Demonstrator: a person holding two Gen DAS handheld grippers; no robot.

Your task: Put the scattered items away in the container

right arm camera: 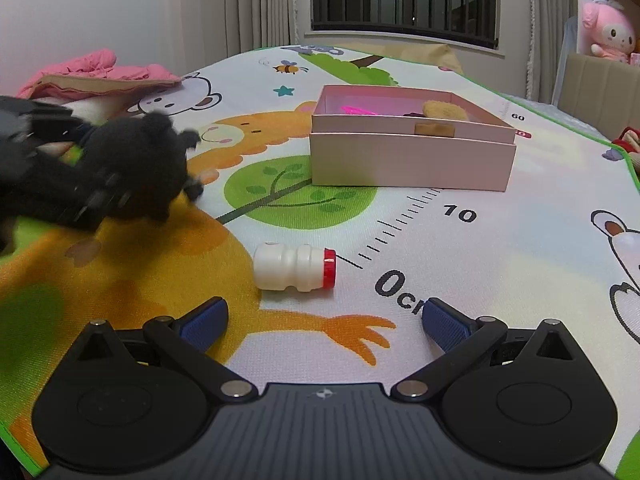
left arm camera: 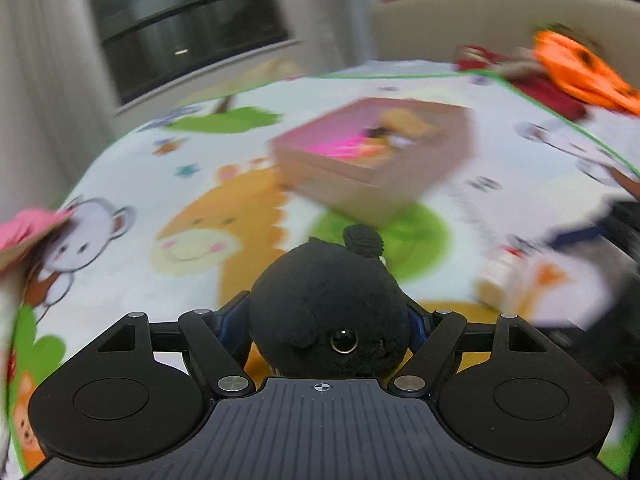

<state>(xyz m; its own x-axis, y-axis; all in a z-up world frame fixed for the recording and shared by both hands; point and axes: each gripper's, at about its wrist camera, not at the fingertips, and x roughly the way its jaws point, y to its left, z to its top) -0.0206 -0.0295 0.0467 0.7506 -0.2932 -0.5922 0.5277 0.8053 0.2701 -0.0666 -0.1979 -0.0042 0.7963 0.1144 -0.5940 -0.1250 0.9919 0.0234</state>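
A black plush toy [left arm camera: 328, 304] with a glossy eye sits between the fingers of my left gripper [left arm camera: 332, 312], which is shut on it above the play mat. The right wrist view shows the same toy [right arm camera: 136, 164] at the left, blurred, with the left gripper [right arm camera: 60, 184] behind it. The pink box [left arm camera: 360, 176] lies ahead, holding a tan item and a bright pink item. My right gripper [right arm camera: 324, 308] is open, low over the mat. A white bottle with a red cap [right arm camera: 294, 268] lies on its side just beyond its fingertips. The box [right arm camera: 412, 164] stands farther back.
A cartoon play mat [right arm camera: 460, 240] with a green border covers the surface. A pink jacket [right arm camera: 100, 72] lies at the far left. An orange cloth [left arm camera: 580, 68] and red fabric lie at the far right edge. A beige padded edge [left arm camera: 460, 28] and a window stand behind.
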